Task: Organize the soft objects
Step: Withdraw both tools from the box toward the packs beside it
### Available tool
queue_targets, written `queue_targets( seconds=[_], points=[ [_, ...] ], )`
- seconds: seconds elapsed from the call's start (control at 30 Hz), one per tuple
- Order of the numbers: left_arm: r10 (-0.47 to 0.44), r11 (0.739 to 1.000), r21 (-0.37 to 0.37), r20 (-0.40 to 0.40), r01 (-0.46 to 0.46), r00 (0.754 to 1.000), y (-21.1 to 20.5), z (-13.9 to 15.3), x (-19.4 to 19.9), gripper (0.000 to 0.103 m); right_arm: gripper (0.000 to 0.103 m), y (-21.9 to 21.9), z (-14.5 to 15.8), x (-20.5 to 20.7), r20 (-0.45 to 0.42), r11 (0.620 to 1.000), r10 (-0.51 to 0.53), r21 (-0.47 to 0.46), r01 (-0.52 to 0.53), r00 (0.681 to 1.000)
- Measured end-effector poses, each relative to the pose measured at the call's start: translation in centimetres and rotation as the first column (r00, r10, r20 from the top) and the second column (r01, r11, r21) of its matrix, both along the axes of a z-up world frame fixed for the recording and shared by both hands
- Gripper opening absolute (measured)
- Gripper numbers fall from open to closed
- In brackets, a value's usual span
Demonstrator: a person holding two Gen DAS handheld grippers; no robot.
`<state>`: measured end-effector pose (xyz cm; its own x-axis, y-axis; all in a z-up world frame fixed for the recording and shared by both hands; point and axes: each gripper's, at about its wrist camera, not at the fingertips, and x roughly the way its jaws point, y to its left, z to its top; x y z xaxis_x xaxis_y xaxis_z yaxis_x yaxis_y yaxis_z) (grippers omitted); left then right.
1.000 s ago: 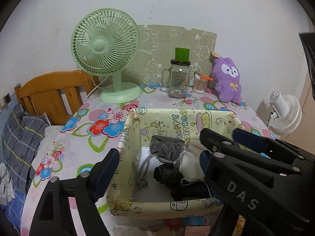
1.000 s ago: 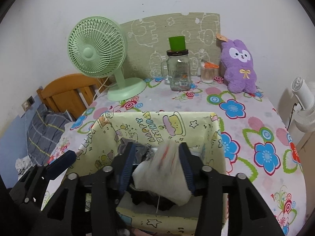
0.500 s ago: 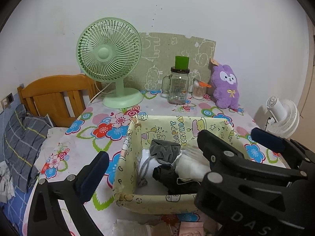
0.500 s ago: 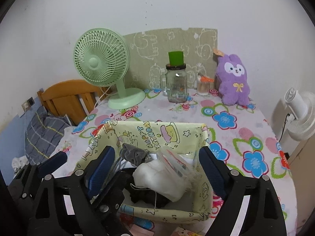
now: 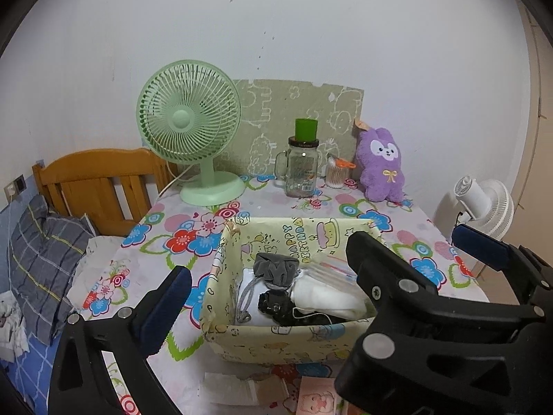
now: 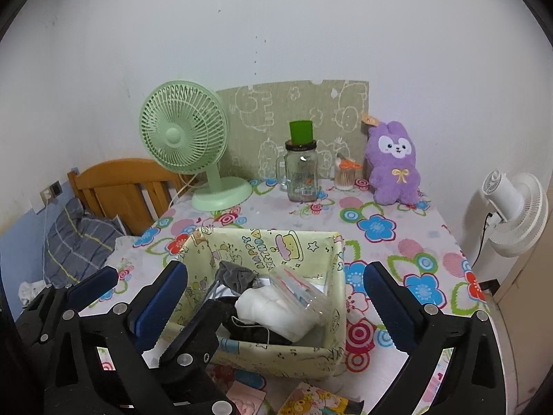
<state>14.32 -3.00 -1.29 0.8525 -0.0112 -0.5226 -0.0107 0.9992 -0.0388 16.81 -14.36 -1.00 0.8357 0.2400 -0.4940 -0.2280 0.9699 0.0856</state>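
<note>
Left gripper (image 5: 262,269) gapes empty. In the box (image 6: 331,352), white bundle (image 6: 276,311) lies at five o'clock from the grey pouch (image 6: 236,276). Right gripper (image 6: 276,290) has just opened, dropping it. Next: fetch another soft item, likely the bunny (image 6: 394,169).

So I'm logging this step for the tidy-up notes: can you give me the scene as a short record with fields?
box: on floral table, open top
in box: white bundle, grey pouch, clear packet, black item
left gripper: open, empty
right gripper: open, jaws just opened, empty, above box
plush: at table's back, outside box
</note>
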Motion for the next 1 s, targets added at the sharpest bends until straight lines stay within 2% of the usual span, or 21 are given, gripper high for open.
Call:
queue_targets(
  seconds=[0.63,1.0],
  points=[
    [-0.034,0.999,0.015,0.057,0.033,0.998,-1.9,1.9,-5.3,0.103,0.103,-1.9,2.2,-6.2,0.063,1.000,-0.018,0.008,0.017,0.998],
    [-0.052,0.999,0.013,0.076,0.051,0.996,-2.5,1.6,-7.6,0.103,0.103,-2.7,2.2,-8.8,0.082,1.000,-0.011,0.008,0.010,0.997]
  ],
)
